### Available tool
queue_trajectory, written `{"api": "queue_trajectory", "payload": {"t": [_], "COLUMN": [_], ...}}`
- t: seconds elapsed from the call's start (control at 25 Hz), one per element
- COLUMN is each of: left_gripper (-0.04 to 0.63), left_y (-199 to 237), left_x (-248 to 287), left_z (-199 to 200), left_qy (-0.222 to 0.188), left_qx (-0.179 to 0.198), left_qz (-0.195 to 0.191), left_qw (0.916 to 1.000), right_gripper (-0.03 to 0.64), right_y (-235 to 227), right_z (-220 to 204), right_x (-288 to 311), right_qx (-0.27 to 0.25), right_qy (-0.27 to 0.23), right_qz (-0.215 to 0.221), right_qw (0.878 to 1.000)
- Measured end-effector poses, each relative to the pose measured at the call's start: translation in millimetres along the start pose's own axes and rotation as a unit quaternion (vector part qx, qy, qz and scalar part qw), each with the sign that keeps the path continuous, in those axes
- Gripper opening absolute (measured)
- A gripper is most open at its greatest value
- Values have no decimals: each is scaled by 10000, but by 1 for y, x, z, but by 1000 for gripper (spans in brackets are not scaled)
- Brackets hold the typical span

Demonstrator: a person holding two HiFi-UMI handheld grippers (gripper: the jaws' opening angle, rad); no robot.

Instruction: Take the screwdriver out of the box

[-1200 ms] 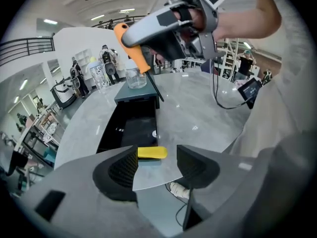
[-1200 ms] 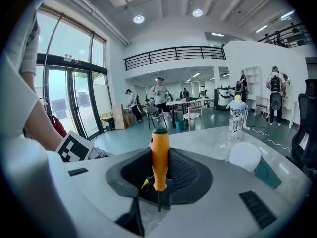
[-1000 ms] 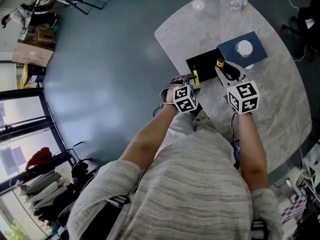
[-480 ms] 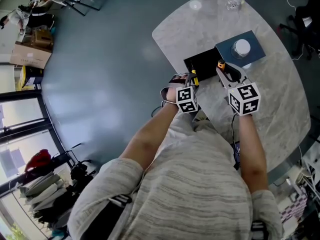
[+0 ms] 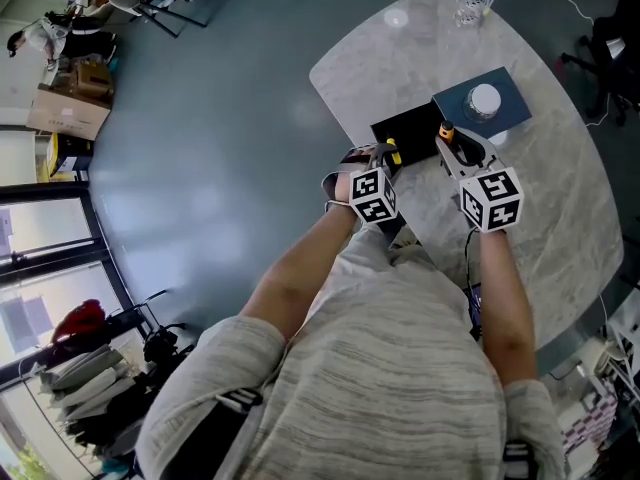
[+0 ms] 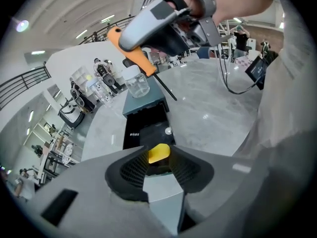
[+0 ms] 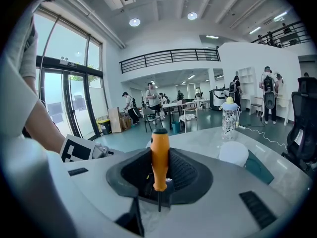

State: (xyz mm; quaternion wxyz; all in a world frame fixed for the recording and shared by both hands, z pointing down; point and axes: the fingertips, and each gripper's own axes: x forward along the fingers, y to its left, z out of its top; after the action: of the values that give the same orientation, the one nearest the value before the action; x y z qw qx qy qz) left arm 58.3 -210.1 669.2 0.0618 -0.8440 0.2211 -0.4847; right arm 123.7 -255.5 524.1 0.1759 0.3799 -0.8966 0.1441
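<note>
Since a second ago my left gripper (image 6: 159, 163) has been closing its jaws. Its pads now pinch a small yellow tool handle (image 6: 159, 152) at the near edge of the open black box (image 6: 145, 128), centre frame. My right gripper (image 7: 159, 178) stays clamped on the orange-handled screwdriver (image 7: 159, 155), black shaft showing, held outside the box above the grey marble table (image 5: 560, 208).
</note>
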Motion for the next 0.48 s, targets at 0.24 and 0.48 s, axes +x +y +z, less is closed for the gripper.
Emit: {"api": "queue_trajectory", "payload": {"t": [0.24, 0.48], "left_gripper": [98, 80], "left_y": [39, 75], "left_x": [-14, -22], "left_z": [10, 9], "left_qy": [-284, -420], "left_qx": [-536, -1131], "left_qz": [293, 362], "left_qw": [9977, 9920], "right_gripper": [106, 106], "right_y": [-1, -5], "right_z": [8, 16], "right_x": [0, 0], "right_qx": [21, 39], "right_qy": [-87, -155], "right_qz": [-18, -66], "right_qw": [10000, 9999]}}
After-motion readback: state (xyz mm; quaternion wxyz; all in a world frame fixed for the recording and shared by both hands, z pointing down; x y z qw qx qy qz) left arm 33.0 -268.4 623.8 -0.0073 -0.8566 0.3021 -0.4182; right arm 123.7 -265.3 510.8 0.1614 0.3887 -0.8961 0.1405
